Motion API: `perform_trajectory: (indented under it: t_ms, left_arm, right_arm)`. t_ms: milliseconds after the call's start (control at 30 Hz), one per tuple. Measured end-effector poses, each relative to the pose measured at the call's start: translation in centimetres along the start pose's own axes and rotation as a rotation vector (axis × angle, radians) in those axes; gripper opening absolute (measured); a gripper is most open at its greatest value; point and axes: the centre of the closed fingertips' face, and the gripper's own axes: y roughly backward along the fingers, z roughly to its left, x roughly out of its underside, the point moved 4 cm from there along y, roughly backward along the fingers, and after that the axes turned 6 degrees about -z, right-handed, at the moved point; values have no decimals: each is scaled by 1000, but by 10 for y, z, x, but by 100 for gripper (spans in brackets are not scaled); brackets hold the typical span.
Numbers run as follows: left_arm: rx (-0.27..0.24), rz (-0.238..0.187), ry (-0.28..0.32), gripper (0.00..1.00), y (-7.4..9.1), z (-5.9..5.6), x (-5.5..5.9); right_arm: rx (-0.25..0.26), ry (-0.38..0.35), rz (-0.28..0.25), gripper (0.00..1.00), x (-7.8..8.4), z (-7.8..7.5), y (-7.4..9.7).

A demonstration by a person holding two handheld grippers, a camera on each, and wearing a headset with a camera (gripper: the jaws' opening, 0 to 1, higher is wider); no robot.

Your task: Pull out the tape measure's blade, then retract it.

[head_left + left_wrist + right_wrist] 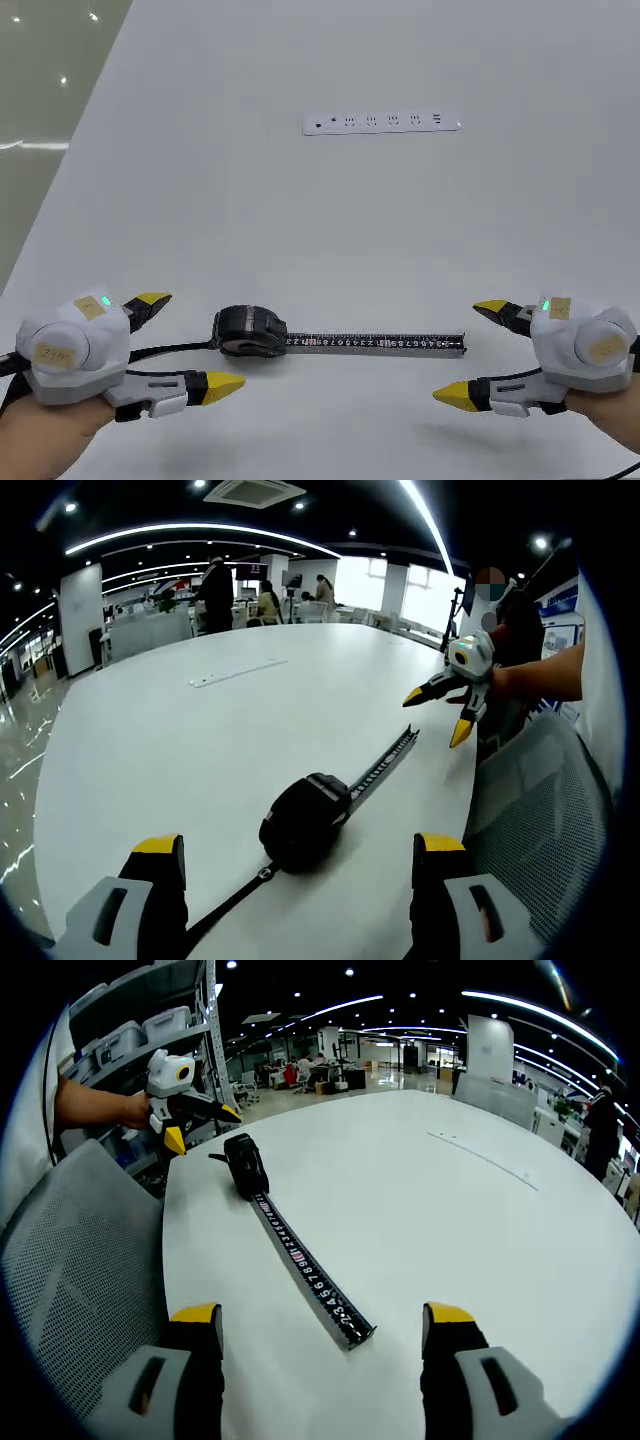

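- Head view, far left: my left tongs (198, 340) are held low over the white table (300, 220). The jaws are spread wide and hold nothing, and the yellow tips point right.
- A black strap (170, 350) runs left from the tape measure's case. In the left gripper view it passes down between my two open jaws.
- Next comes the tape measure (250, 331), its black case resting on the table just beside my left tips, and neither jaw touches it. In the left gripper view the case sits just ahead of the jaws, about midway between them.
- From the case the blade (375, 343) is out and lies flat on the table, running straight to the right with its printed numbers facing up.
- Further back on the table, well apart from the tape measure, lies a white power strip (382, 122).
- The blade's free end stops near my right tongs (463, 350) but does not reach them.
- My right tongs are open wide and grip nothing, with the yellow tips pointing left toward that free end. In the right gripper view the end of the blade lies on the table ahead of the jaws, between their lines and untouched.
- A grey mesh chair back (70, 1250) stands at the table's edge in the right gripper view.
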Motion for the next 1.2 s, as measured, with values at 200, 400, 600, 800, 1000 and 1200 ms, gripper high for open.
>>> perform_trajectory:
  t_ms: [200, 400, 600, 800, 1000, 1200]
  left_arm:
    - [-20, 0, 25, 92, 11, -3, 6]
    - [-38, 5, 39, 92, 24, -7, 13]
    - [-41, -11, 50, 93, 31, -12, 16]
    - [-57, -8, 56, 93, 37, -15, 19]
    - [-79, 3, 43, 93, 45, -14, 21]
    - [-93, 4, 49, 93, 53, -13, 23]
  right_arm:
    - [41, -15, -6, 85, -1, -1, 9]
    - [69, -20, -11, 85, 0, 1, 20]
    - [78, 0, -3, 85, 2, 4, 29]
    - [94, -3, -10, 85, 1, 5, 37]
    - [112, -6, -4, 87, 4, 6, 46]
    - [120, -11, 8, 87, 11, 8, 53]
